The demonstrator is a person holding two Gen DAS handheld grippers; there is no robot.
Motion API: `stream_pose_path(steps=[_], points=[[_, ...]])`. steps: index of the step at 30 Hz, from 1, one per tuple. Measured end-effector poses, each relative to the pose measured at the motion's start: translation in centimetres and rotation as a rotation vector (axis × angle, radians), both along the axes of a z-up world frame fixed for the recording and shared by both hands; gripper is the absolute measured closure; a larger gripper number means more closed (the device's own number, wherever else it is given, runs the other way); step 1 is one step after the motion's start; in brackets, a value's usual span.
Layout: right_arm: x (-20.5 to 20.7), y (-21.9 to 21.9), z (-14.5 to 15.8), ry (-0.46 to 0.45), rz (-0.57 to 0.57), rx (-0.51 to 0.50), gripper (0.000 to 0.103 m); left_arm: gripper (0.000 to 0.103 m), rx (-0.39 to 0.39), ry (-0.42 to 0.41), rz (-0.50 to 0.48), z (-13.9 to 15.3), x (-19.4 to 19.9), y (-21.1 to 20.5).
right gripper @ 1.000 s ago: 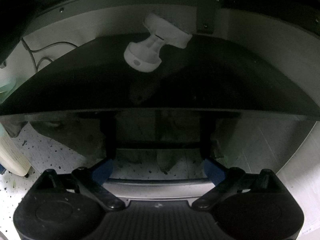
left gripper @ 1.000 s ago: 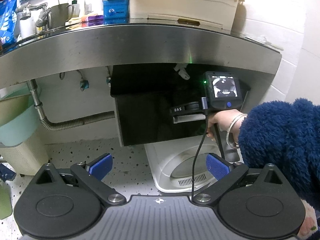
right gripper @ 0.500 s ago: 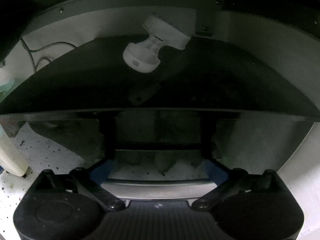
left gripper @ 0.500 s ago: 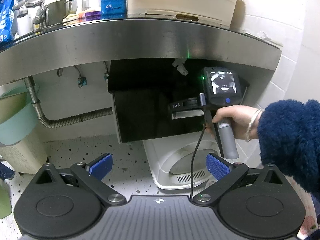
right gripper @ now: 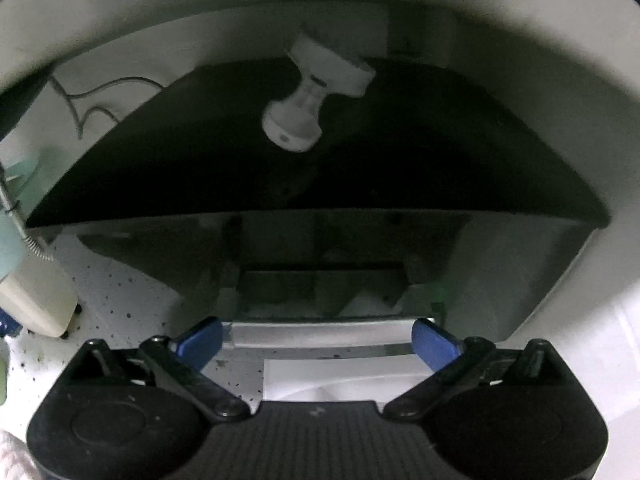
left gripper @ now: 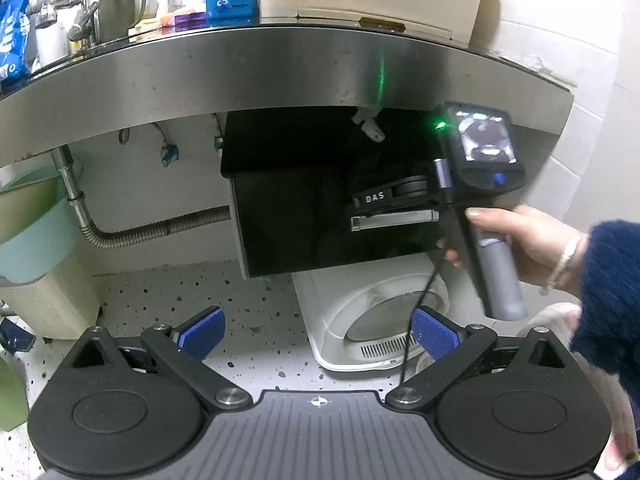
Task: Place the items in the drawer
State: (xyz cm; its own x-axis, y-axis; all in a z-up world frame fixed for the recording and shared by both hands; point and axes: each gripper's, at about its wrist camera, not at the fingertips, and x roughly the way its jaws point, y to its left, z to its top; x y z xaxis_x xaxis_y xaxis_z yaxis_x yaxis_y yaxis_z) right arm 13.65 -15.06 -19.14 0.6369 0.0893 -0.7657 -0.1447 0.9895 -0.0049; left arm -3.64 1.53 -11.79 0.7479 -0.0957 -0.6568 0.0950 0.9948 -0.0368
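A black drawer (left gripper: 320,220) hangs under the steel counter (left gripper: 280,68), with a silver bar handle (left gripper: 394,222) on its front. A person's hand holds my right gripper (left gripper: 360,204) at that handle. In the right wrist view the handle (right gripper: 320,334) lies across the gap between the blue pads (right gripper: 200,340), and the right gripper (right gripper: 318,342) stands open. Above the drawer's dark top (right gripper: 320,176) a white knob-shaped piece (right gripper: 308,108) hangs from the counter's underside. My left gripper (left gripper: 318,328) is open and holds nothing, low and well in front of the drawer.
A white appliance (left gripper: 380,320) sits on the speckled floor below the drawer. A corrugated metal pipe (left gripper: 160,232), a teal basin (left gripper: 32,232) and a cream basket (left gripper: 48,304) stand at the left. Cups, a tap and boxes crowd the counter top (left gripper: 224,0).
The right gripper and hand have drawn back to the right at the handle. In the right wrist view more of the drawer's top shows and the white piece sits farther off.
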Motion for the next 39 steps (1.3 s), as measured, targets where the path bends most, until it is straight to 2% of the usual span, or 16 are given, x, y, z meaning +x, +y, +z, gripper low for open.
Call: stream_pose_path(steps=[6,12,17,24,28,32,39], points=[[-3.4,-0.6,2.5,-0.006,-0.014,0.010,0.002,0.002,-0.004,0.051,-0.014,-0.8,0.7,0.3],[-6.8,-1.1,5.1,-0.011,-0.028,0.019,0.002,0.002,-0.009,0.046,-0.029,-0.4,1.0,0.9],[-9.4,-1.7,7.2,-0.020,-0.042,0.024,0.003,0.002,0.016,0.019,-0.041,0.9,0.9,1.1],[-12.3,-3.7,10.7,-0.078,-0.081,-0.028,0.003,0.002,0.041,-0.010,-0.076,3.4,0.4,0.5],[-13.7,-4.4,13.1,-0.075,-0.089,-0.039,0.003,0.003,0.046,-0.042,-0.056,5.0,0.4,0.2],[-14.9,-5.0,15.7,-0.106,-0.120,-0.057,0.002,0.003,0.105,-0.106,-0.014,6.4,0.3,-0.2],[-15.5,-5.8,18.9,-0.140,-0.153,-0.035,0.002,0.003,0.060,-0.053,0.031,8.6,1.8,0.0]])
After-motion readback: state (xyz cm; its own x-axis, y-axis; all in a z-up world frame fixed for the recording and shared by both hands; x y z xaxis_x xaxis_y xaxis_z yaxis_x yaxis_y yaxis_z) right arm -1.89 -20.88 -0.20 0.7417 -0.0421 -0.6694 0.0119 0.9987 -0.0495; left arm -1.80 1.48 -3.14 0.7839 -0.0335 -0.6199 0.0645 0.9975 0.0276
